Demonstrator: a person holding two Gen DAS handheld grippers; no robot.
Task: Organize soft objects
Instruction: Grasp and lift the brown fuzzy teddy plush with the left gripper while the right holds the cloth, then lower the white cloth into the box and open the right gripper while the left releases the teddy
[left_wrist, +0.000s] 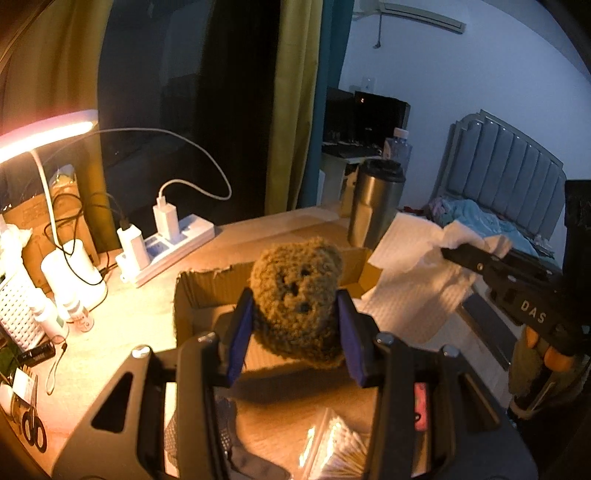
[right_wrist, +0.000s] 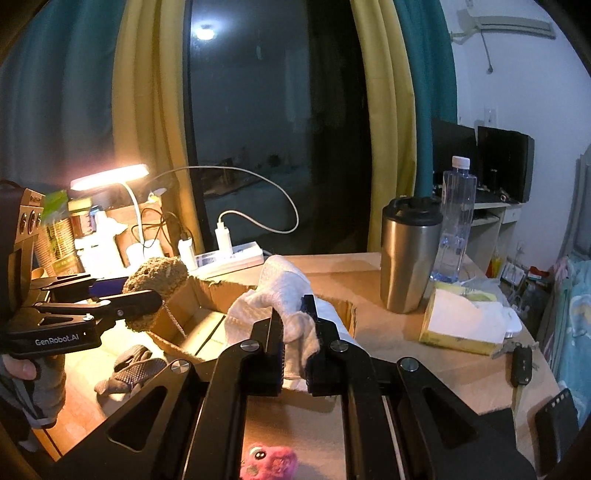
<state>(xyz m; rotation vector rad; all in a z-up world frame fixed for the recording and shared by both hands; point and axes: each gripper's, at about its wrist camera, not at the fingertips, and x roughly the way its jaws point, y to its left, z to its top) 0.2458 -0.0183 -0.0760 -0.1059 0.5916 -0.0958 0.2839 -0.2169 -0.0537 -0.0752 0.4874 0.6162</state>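
Observation:
A brown fuzzy plush bear (left_wrist: 295, 295) hangs between the blue pads of my left gripper (left_wrist: 295, 301), which is shut on it above an open cardboard box (left_wrist: 210, 282). In the right wrist view the same plush bear (right_wrist: 155, 277) sits in the left gripper (right_wrist: 144, 291) over the box's left rim (right_wrist: 221, 286). My right gripper (right_wrist: 293, 310) is shut on a white cloth (right_wrist: 280, 284) that bunches up over the box's near side. From the left, the right gripper (left_wrist: 448, 254) shows with the white cloth (left_wrist: 465, 236) at its tip.
Grey gloves (right_wrist: 129, 369) lie left of the box and a pink plush (right_wrist: 269, 463) lies near the front edge. A steel tumbler (right_wrist: 410, 254), water bottle (right_wrist: 452, 221), tissue box (right_wrist: 461, 325) and car key (right_wrist: 521, 362) stand right. A power strip (left_wrist: 166, 247) and lamp (left_wrist: 48, 131) are at the back left.

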